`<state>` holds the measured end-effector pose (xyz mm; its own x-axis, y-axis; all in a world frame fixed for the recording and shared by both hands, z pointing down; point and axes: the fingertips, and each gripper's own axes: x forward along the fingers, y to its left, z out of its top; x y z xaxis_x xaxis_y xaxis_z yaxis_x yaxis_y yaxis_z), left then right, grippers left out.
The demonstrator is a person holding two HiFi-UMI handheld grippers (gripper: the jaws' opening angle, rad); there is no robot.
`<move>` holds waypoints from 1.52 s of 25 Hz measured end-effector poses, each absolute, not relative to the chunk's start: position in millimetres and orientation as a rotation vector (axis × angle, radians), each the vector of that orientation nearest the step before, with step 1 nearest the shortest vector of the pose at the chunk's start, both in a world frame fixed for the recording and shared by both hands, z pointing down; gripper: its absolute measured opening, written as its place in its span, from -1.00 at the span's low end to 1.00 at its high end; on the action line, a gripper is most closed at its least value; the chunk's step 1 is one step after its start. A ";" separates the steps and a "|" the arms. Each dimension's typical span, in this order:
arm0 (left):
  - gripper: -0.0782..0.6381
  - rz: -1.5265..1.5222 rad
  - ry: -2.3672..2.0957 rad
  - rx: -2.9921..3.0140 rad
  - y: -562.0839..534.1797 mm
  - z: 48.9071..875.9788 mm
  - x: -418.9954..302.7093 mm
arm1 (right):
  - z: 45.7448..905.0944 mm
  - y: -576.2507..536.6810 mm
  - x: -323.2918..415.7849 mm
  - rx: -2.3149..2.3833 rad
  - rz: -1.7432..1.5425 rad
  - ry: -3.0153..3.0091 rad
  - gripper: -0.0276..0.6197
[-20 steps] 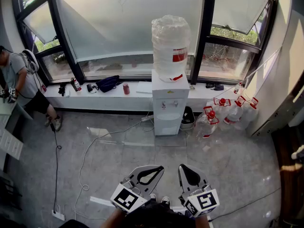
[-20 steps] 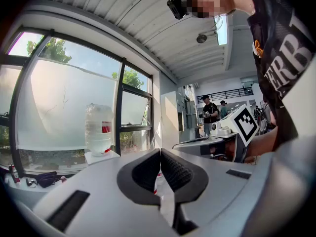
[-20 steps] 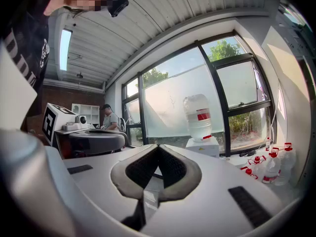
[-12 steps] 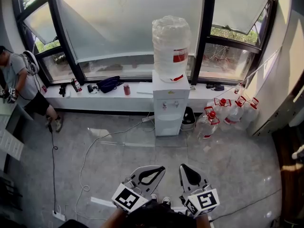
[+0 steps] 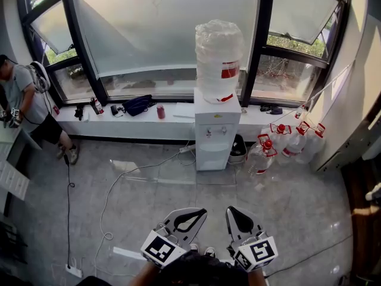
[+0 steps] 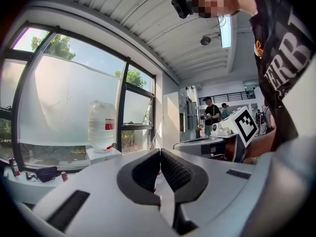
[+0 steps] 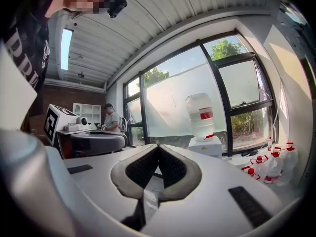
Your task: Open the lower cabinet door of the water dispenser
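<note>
A white water dispenser (image 5: 216, 130) stands against the window sill across the room, a big clear water bottle (image 5: 219, 58) with a red label on top. Its lower cabinet door (image 5: 213, 155) is closed. The dispenser also shows far off in the left gripper view (image 6: 103, 154) and in the right gripper view (image 7: 205, 145). Both grippers sit low at the head view's bottom edge, far from the dispenser. My left gripper (image 5: 199, 211) (image 6: 160, 151) is shut with nothing between its pads. My right gripper (image 5: 228, 210) (image 7: 158, 147) is shut and empty too.
Several clear jugs with red caps (image 5: 284, 145) lie right of the dispenser. A white cable (image 5: 113, 189) runs over the grey tile floor. A black bag (image 5: 137, 105) and small items rest on the sill. A person (image 5: 24, 109) stands at the far left by a desk.
The head view has shifted slightly, so the dispenser sits a little further right in the picture. The grippers keep their places and stay shut.
</note>
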<state>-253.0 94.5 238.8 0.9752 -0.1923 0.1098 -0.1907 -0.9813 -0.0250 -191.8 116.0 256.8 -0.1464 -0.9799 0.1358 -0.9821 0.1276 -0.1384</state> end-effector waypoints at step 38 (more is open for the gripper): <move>-0.73 -0.454 0.467 -3.188 -82.8 330.3 42.2 | 353.7 -56.4 149.9 1.885 0.413 -2.342 -0.86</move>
